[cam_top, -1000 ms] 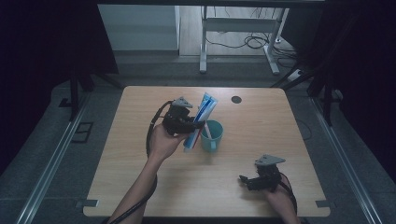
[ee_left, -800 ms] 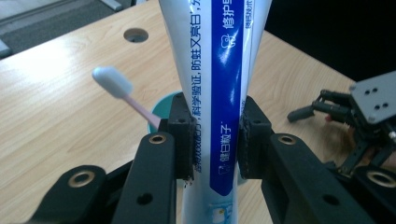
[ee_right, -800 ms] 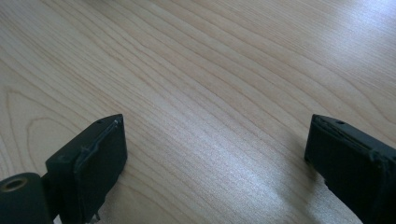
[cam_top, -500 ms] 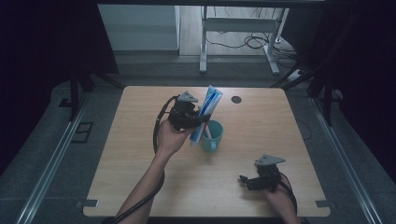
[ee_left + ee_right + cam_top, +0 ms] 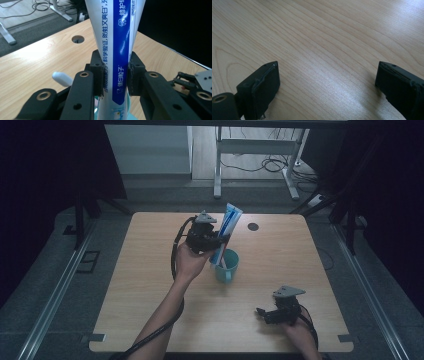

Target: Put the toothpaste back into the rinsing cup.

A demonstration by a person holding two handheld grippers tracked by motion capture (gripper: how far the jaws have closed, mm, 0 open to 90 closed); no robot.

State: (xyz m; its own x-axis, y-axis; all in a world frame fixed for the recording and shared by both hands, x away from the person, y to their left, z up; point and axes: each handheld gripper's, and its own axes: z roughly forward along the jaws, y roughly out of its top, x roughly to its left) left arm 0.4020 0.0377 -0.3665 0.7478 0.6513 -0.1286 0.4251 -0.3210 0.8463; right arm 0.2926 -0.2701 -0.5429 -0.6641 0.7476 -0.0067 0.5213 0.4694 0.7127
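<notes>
Your left hand-held gripper (image 5: 220,240) is clenched on a toothpaste tube (image 5: 226,232); in the left gripper view both pads (image 5: 99,72) press the tube's blue-and-white body (image 5: 117,50) from either side. The tube stands tilted, its flat crimped end up toward 1 o'clock, its lower end inside the teal mug (image 5: 227,265), which sits near the middle of the worktop (image 5: 150,310). A white rounded thing (image 5: 62,78), maybe a toothbrush handle, pokes out beside the tube at the mug; too little of it shows to be sure. The mug's handle points toward 6 o'clock.

Your right hand-held gripper (image 5: 260,311) rests at about 5 o'clock from the mug, well apart from it, jaws released and wide with nothing between them, bare wood under them in the right gripper view (image 5: 324,65). A dark grommet hole (image 5: 253,226) sits at 1 o'clock from the mug.

Progress, as a judgement: the grip on the tube is done and firm. Whether the tube is going in or coming out of the mug can't be settled from this moment alone. Left to do: clear the lower end over the rim or seat it fully, then let go. Watch the mug; nothing steadies it, and the slanted tube could tip it.
</notes>
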